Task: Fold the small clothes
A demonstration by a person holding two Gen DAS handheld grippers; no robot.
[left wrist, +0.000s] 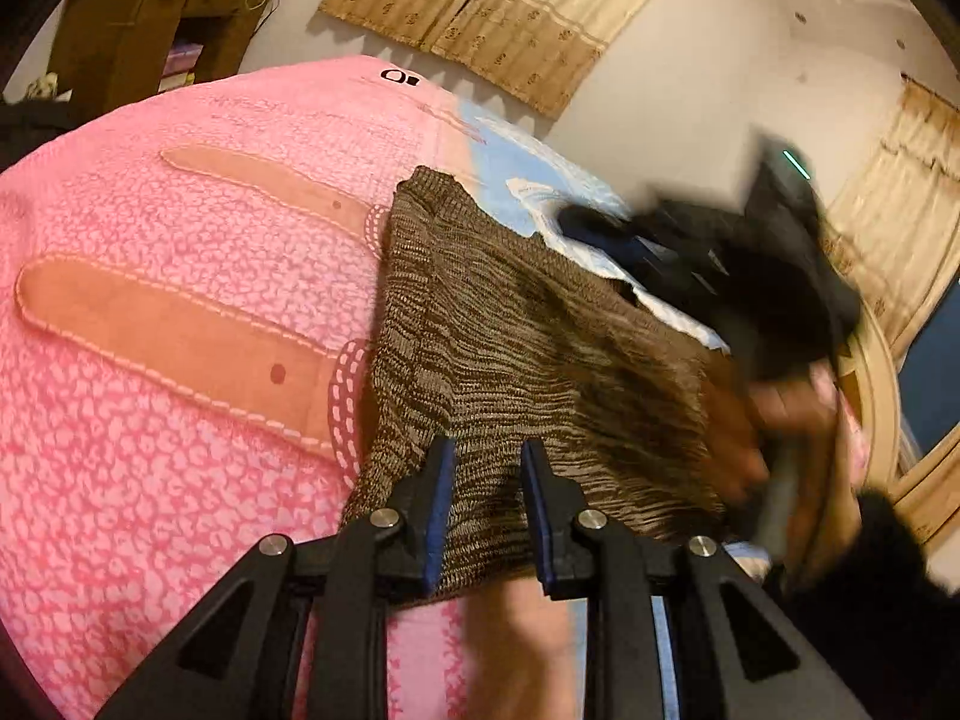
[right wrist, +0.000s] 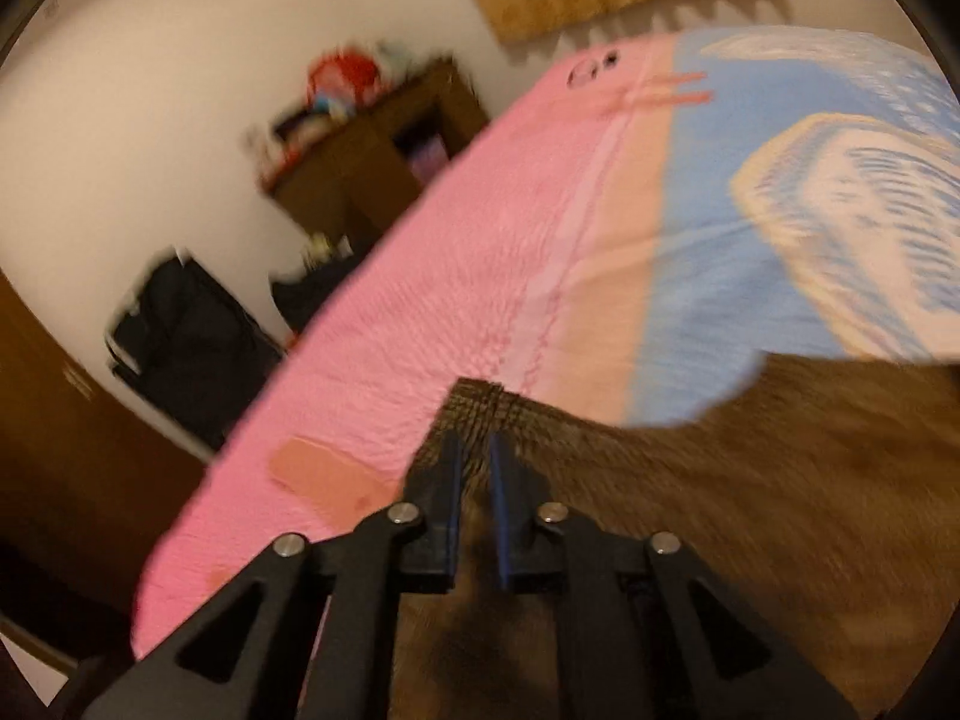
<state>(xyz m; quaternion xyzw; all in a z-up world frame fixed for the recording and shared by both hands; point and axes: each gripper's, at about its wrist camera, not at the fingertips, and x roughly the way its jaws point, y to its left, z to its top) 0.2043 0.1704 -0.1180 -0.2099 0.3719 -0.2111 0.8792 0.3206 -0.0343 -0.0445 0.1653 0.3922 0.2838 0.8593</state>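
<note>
left wrist: left gripper (left wrist: pixel 487 468) gaping over brown knit (left wrist: pixel 510 330).

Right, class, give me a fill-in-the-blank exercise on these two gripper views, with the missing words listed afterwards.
1. The brown knit garment lies on a blanket that is mostly ____ on this side.
2. The left gripper has its jaws ____, with knit showing between them.
3. The right gripper reaches over the garment's ____, though blur hides whether it grips.
4. Farther along, the blanket turns ____ with white patches.

Missing words: pink; open; corner; blue
</note>
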